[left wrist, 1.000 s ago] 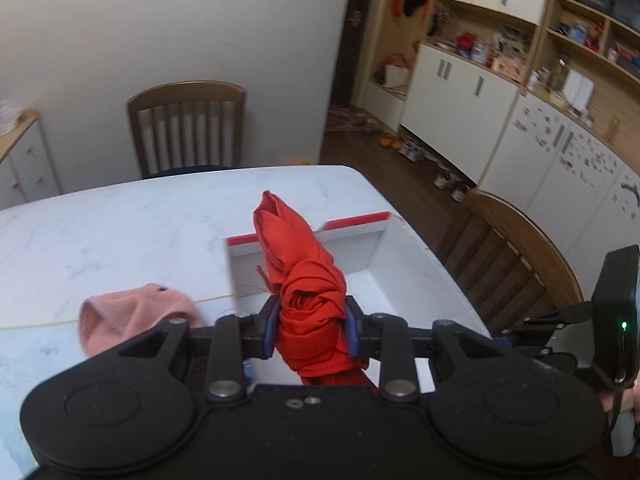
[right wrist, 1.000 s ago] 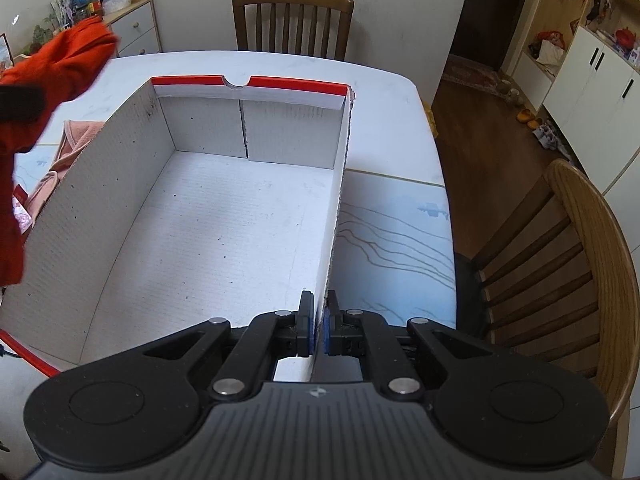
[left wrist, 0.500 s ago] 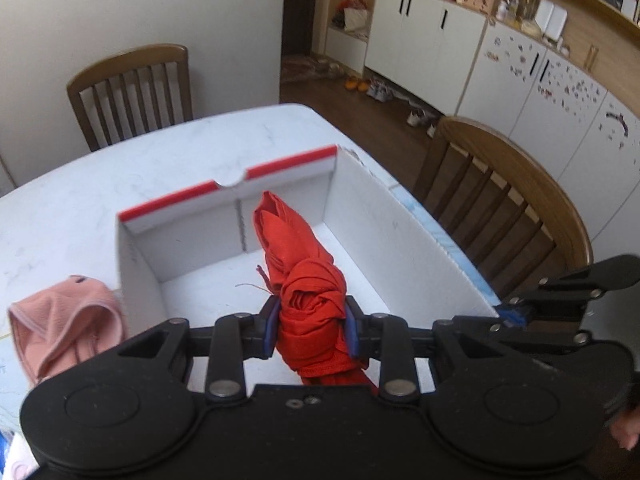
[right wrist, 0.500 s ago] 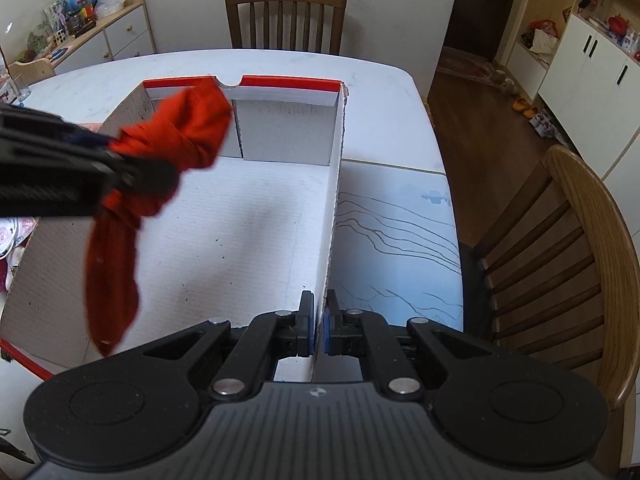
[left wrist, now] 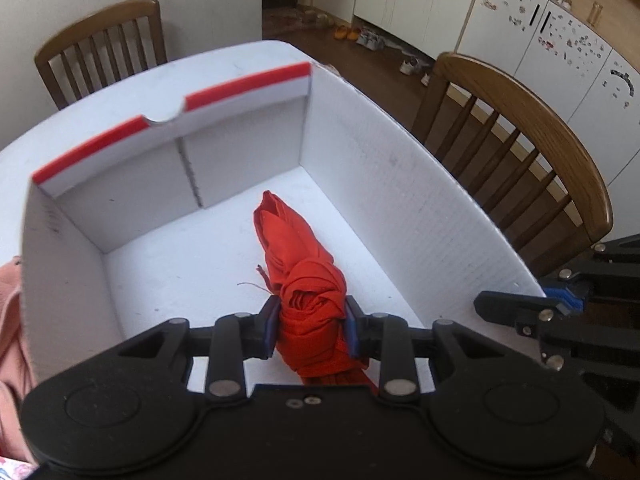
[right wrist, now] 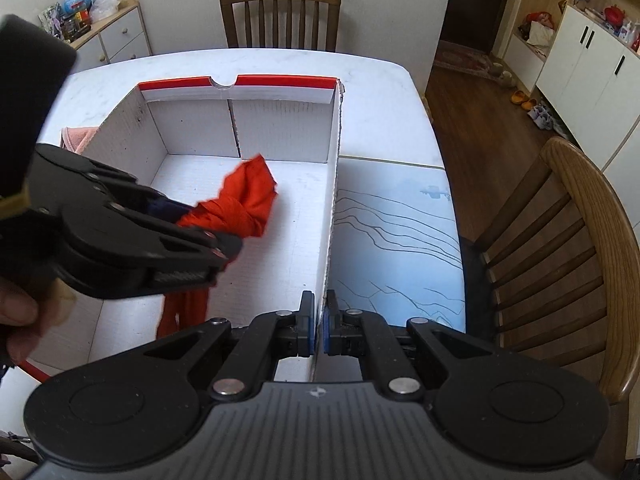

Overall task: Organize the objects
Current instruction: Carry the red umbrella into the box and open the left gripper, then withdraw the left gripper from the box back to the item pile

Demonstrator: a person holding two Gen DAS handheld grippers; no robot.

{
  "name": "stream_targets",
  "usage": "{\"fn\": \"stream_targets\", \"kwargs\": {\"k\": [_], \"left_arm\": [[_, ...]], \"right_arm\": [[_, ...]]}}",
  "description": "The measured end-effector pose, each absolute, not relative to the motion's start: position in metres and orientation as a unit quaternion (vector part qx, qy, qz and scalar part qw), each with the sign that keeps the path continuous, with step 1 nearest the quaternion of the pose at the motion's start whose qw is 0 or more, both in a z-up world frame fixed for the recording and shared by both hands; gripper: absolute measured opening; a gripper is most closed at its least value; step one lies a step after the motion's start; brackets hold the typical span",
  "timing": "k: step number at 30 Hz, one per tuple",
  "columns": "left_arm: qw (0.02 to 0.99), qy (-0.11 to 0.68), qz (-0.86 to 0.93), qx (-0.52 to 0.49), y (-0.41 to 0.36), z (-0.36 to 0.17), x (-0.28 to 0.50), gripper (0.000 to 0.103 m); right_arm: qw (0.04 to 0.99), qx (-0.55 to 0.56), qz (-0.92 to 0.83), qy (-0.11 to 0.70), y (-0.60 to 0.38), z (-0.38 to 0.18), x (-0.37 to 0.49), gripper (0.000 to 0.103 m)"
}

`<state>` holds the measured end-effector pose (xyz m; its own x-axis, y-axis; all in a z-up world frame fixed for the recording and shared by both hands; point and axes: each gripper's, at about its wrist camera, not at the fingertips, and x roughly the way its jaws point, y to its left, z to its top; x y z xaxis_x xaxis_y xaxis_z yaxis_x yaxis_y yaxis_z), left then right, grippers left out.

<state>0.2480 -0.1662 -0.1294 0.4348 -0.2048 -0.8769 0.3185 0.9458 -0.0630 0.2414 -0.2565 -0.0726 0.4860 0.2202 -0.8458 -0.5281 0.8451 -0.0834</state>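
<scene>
Worktop (right wrist: 384,92): yours is white marble.
On it: open white box (right wrist: 334,184), pink cloth (right wrist: 76,138) left of it, blue mat (right wrist: 396,236) right.

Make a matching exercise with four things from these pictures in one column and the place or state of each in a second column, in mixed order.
Things:
1. red cloth
2. pink cloth
3. right tongs
4. left tongs

Places or states:
A. on the table, outside the white box
B. shut on the box's side wall
C. gripped, hanging inside the box
D. shut on the red cloth

Pairs: 1-C, 2-A, 3-B, 4-D
</scene>
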Motion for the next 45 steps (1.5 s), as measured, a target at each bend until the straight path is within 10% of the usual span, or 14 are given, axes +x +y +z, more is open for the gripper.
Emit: {"fn": "stream_targets", "kwargs": {"k": [17,25,45], "left_arm": [[0.825,0.539,-0.163,0.045,-0.172,-0.147,0.259,0.035],[0.837,0.524,-0.158,0.024,-0.162,-0.132,0.252,0.063],[0.892,0.437,-0.112,-0.013,-0.107,-0.053,0.2,0.063]], "right_arm": [[0.843,-0.163,0.219,0.462,-0.257,-0.072,0.24,0.003],[0.844,-0.16,0.218,0.463,-0.259,-0.072,0.241,0.003],[0.842,-0.163,0.215,0.467,-0.258,-0.071,0.241,0.003]]}}
